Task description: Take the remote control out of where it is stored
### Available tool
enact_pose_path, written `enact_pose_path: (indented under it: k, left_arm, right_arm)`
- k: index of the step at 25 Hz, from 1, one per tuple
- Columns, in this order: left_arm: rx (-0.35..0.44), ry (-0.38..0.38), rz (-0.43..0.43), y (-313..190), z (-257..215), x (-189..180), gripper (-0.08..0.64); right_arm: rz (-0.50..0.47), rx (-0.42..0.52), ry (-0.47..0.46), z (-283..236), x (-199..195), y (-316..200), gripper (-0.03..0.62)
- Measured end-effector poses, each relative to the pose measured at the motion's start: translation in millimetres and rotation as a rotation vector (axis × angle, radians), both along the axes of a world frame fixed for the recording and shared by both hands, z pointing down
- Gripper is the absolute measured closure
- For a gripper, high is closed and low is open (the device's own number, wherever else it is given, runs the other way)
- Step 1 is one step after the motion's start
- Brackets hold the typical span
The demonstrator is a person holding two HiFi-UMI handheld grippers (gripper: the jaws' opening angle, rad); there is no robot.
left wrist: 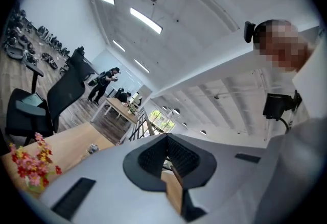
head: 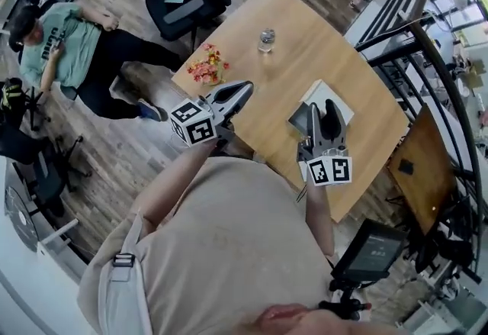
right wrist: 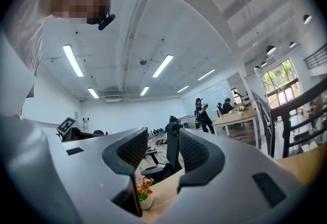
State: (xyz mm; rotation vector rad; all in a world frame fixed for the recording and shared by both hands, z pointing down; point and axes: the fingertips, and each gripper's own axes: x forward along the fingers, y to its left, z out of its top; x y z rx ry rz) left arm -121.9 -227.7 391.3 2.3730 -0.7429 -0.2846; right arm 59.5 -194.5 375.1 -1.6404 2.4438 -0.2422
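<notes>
My left gripper [head: 244,88] has its jaws shut, with nothing in them. My right gripper [head: 323,107] has its jaws a bit apart and empty. Both are over the near edge of the wooden table [head: 305,51]. I can't pick out the remote. A white box [head: 332,95] and a dark flat thing [head: 297,118] lie on the right part of the table.

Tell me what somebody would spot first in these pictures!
First, the two grey tools with checkered cubes, the left tool and right tool, held over the near edge of the wooden table. Then the bright flowers at the table's left corner, and a person in green sitting at the far left.
</notes>
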Motion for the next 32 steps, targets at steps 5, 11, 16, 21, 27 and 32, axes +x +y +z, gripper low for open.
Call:
enact_pose_path:
  k: [5,11,16,21,27,32]
  left_arm:
    - [0.027,-0.021,-0.11,-11.6,1.4,-71.4,0.555]
    - [-0.011,-0.042,-0.182,-2.8,22.9,-141.7,0.555]
    - [-0.024,-0.034,-0.157,-3.0,27.2,-166.7,0.555]
    - [-0.04,-0.073,-0.111,9.6,44.7,-195.2,0.555]
    - [-0.074,-0.099,-0.032,25.6,73.4,-201.5,0.555]
    - [-0.052,-0.103,0.031,44.1,80.1,-201.7,0.555]
  right_arm:
    - [-0.1,-0.005,0.022,6.7,-69.2,-28.4,0.394]
    - [-0.187,-0.051,0.051,32.9,-141.3,-23.7,0.394]
    - [-0.182,-0.106,0.068,55.2,-171.9,-21.1,0.394]
    - [-0.131,-0.147,0.037,85.4,-202.9,-7.9,0.394]
    - [-0.076,-0.196,0.115,112.5,-221.3,19.0,0.394]
    - [-0.099,-0.219,0.208,122.3,-235.3,49.6,0.394]
